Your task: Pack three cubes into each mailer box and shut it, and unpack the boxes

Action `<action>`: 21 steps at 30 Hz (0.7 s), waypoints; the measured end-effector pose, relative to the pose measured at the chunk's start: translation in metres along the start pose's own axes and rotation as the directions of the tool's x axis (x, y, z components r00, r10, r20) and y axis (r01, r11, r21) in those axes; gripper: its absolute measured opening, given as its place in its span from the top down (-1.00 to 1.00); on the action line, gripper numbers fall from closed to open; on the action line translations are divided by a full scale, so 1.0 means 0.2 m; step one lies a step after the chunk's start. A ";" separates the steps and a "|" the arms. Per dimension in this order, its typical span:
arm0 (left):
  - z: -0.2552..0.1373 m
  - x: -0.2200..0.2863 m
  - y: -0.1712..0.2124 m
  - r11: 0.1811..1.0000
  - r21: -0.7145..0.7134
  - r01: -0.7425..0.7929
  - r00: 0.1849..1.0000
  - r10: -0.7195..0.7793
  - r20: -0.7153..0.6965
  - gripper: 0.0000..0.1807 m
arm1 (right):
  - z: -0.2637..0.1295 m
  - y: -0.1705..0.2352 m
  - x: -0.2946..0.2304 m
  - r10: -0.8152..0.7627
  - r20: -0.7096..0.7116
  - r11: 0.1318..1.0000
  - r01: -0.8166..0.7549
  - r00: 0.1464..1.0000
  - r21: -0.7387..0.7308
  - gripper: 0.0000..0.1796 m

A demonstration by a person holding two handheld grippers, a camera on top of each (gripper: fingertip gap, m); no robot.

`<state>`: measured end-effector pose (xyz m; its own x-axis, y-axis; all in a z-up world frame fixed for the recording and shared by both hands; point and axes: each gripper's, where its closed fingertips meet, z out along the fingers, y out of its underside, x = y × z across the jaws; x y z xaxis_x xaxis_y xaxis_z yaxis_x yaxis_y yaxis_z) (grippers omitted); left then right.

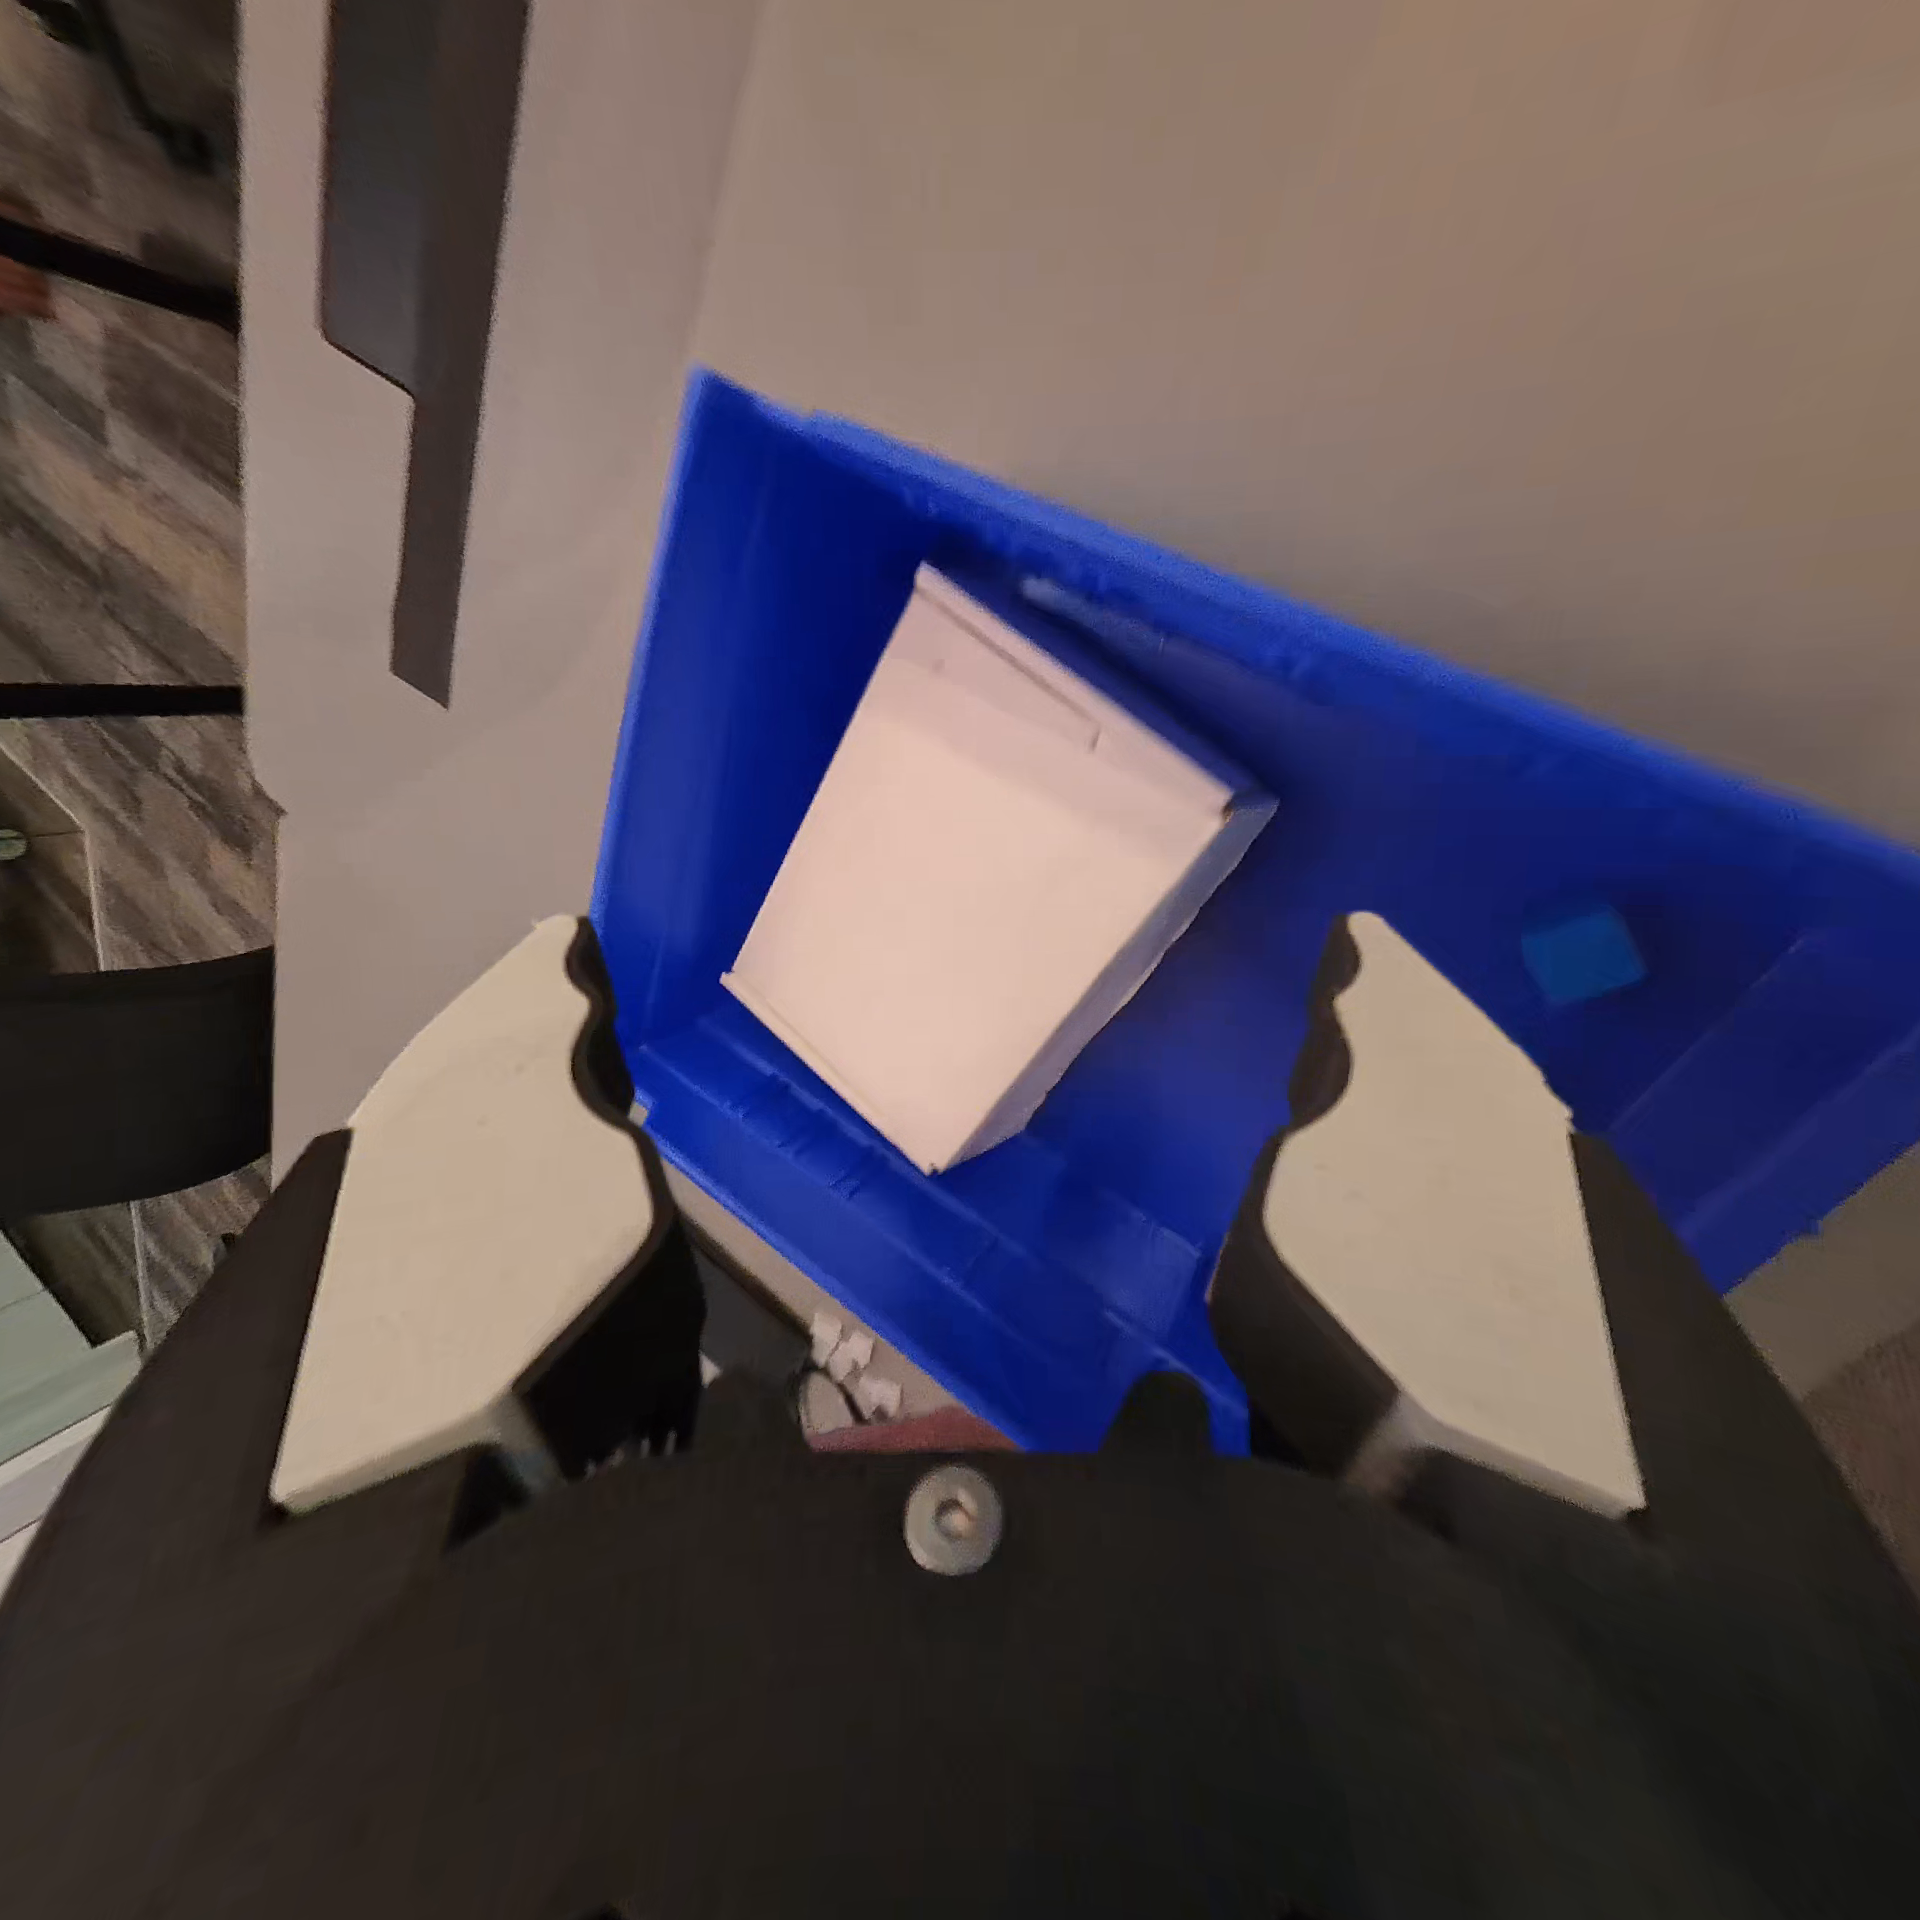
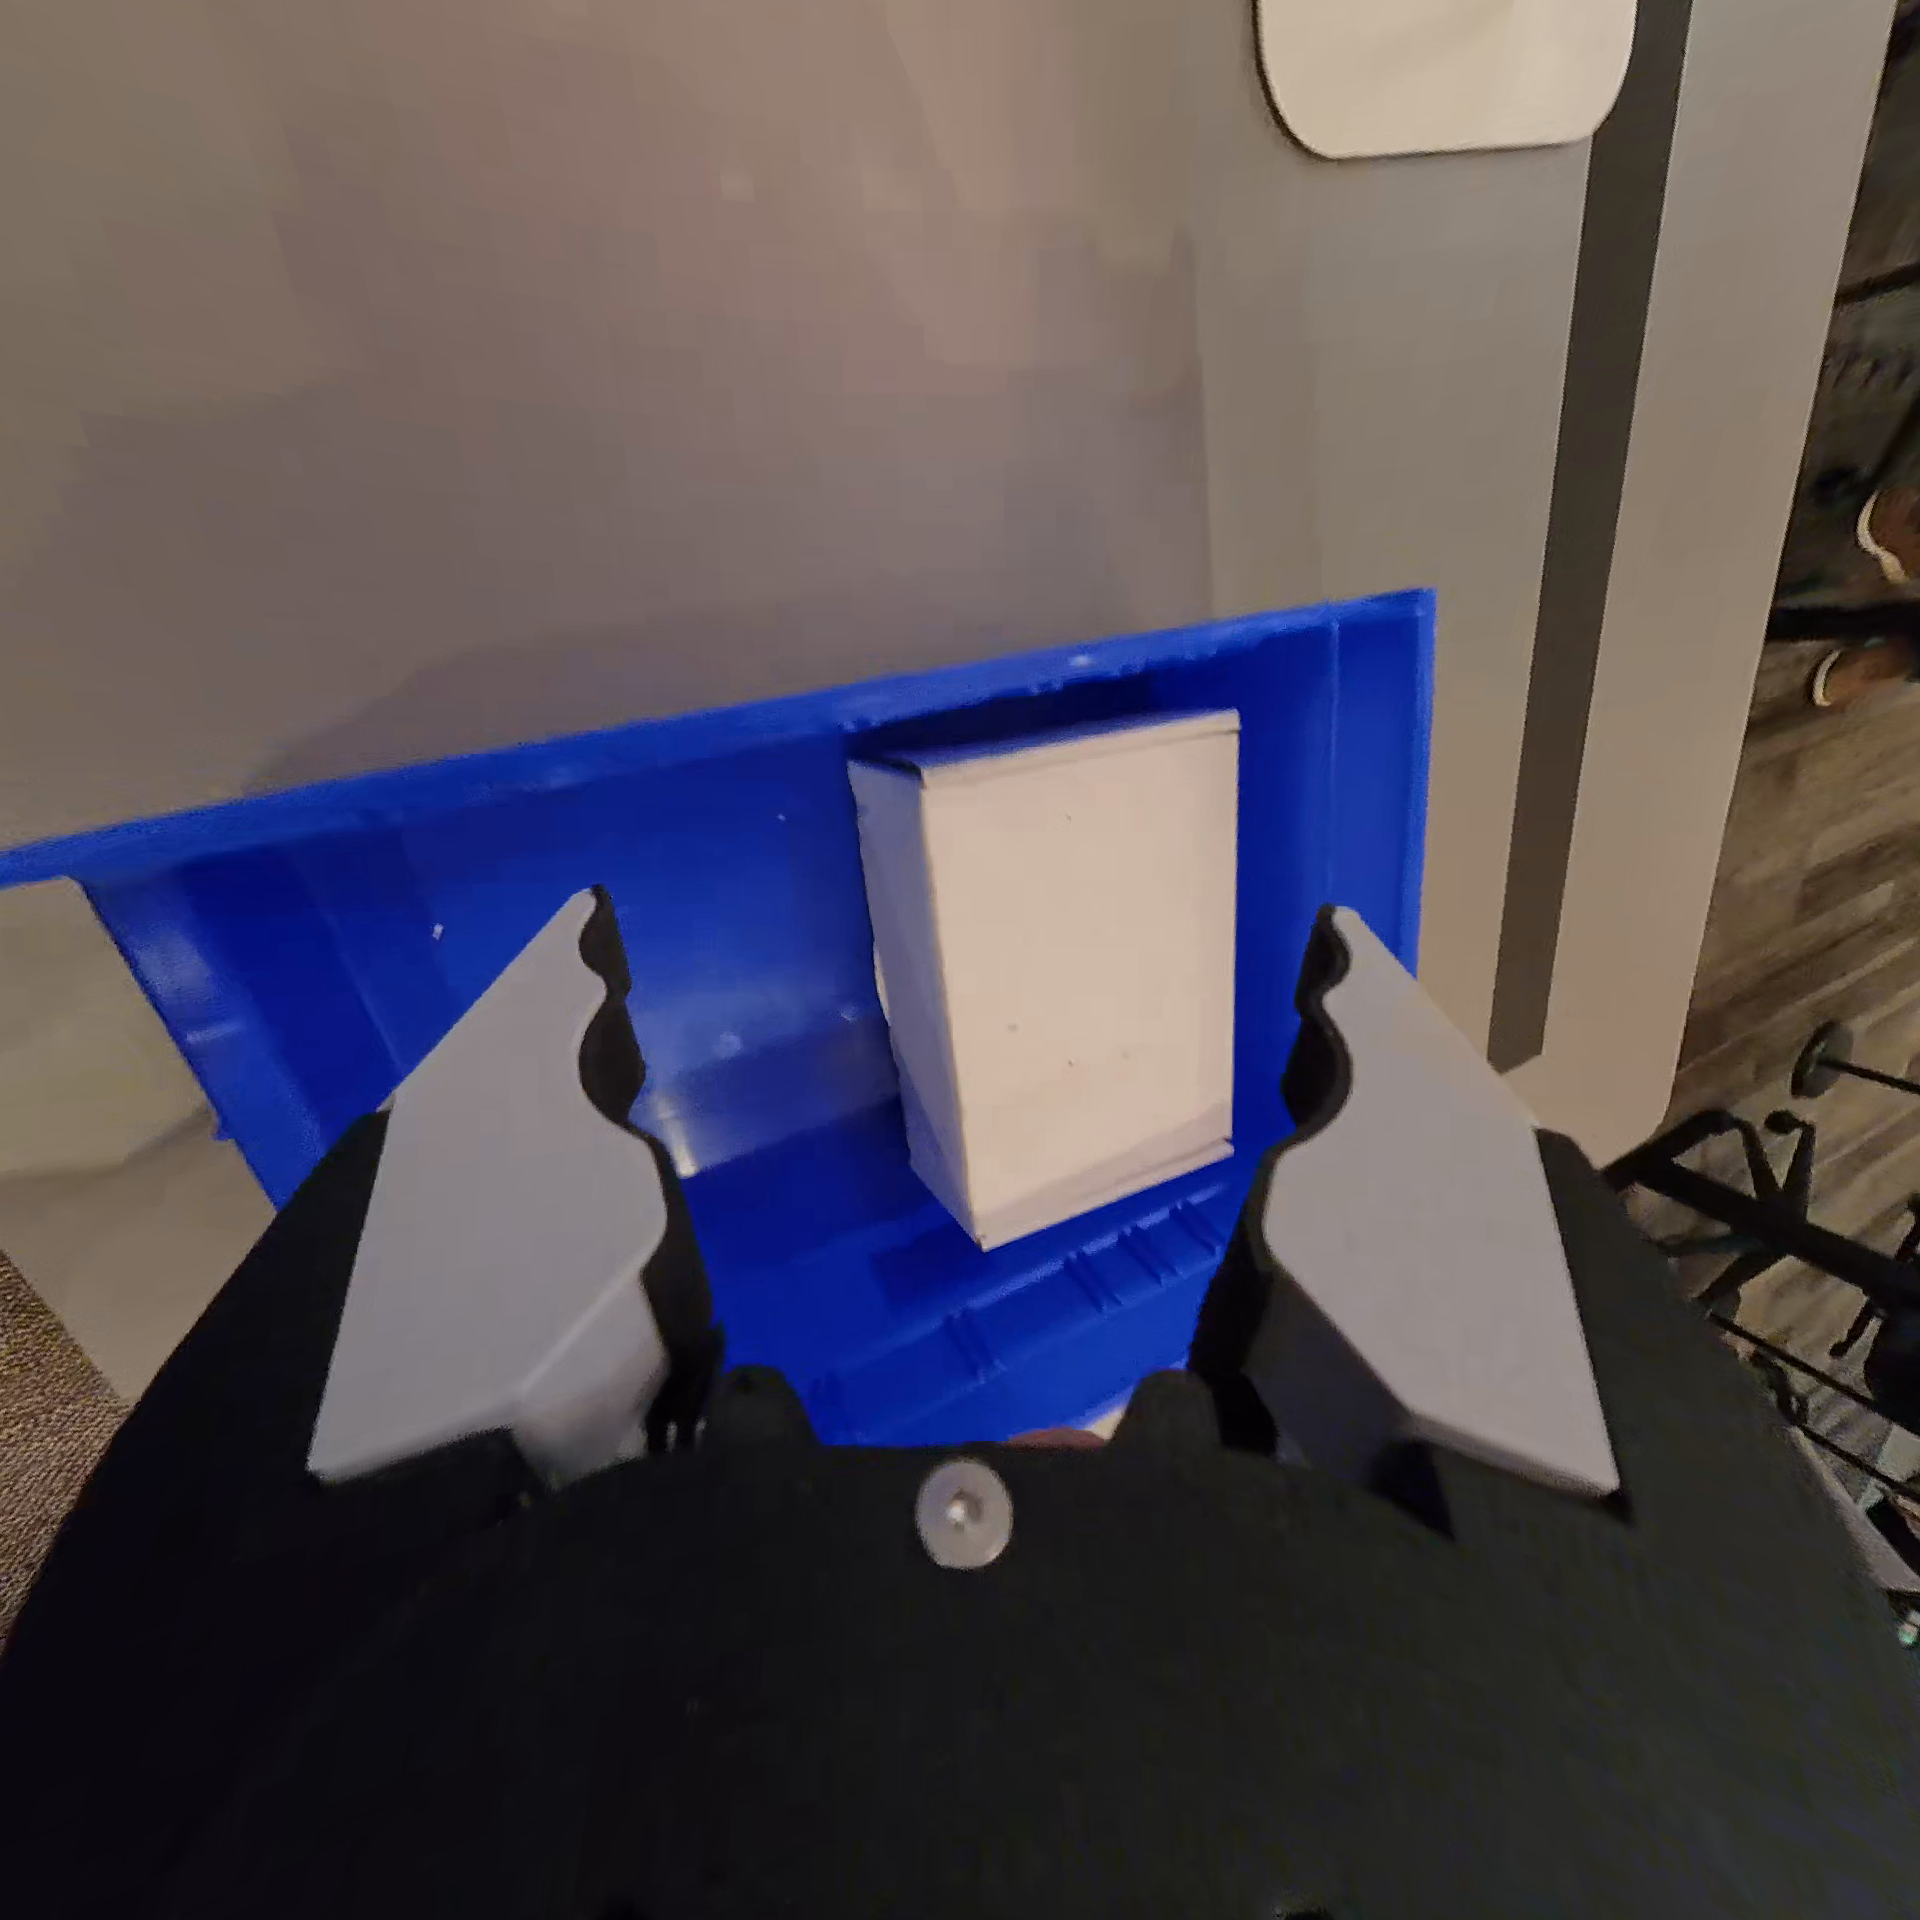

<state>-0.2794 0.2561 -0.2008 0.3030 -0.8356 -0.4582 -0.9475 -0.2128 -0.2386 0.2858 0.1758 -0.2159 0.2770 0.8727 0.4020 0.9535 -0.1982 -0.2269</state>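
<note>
Nearest in each wrist view, the left gripper [image 1: 961, 971] and the right gripper [image 2: 961, 961] are seen with jaws spread wide and nothing held between them. Beyond them a closed white mailer box [image 2: 1060, 961] lies in a blue plastic bin [image 2: 644, 831], close to one end wall; in the left wrist view the same mailer box [image 1: 982, 883] sits at an angle in the blue bin [image 1: 1455, 831]. No cubes are shown, unless the small blue square [image 1: 1581, 954] on the bin floor is one; that cannot be told. The step in hand is judged to be lifting the box out. The box is best taken across its narrower width, squarely, with light pressure so the cardboard is not crushed. The bin's end wall and front rim are likely to crowd one finger. Farther off, a pale table [image 2: 623, 364] carries the bin, and a white rounded pad [image 2: 1444, 73] lies at its far edge; patterned floor [image 1: 114, 540] is seen beyond
</note>
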 end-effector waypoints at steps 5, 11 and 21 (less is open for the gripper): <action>0.20 0.03 0.15 0.985 -0.118 -0.124 0.986 0.109 -0.125 -0.42 | 0.01 -0.08 -0.11 -0.051 0.014 0.999 0.051 0.999 -0.005 -0.37; 0.39 0.04 0.24 0.942 -0.193 -0.274 0.946 0.227 -0.232 -0.51 | 0.00 -0.10 -0.15 -0.074 0.007 0.996 0.074 0.997 -0.040 -0.32; 0.60 0.05 0.35 0.897 -0.269 -0.350 0.912 0.261 -0.318 -0.63 | 0.02 -0.07 -0.18 -0.039 0.024 0.998 0.040 0.999 -0.044 -0.31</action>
<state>-0.3302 0.2936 -0.3247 -0.0030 -0.9781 -0.2081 -0.9836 -0.0346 0.1769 0.2616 0.1488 -0.2318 0.2371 0.8902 0.3889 0.9680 -0.1828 -0.1717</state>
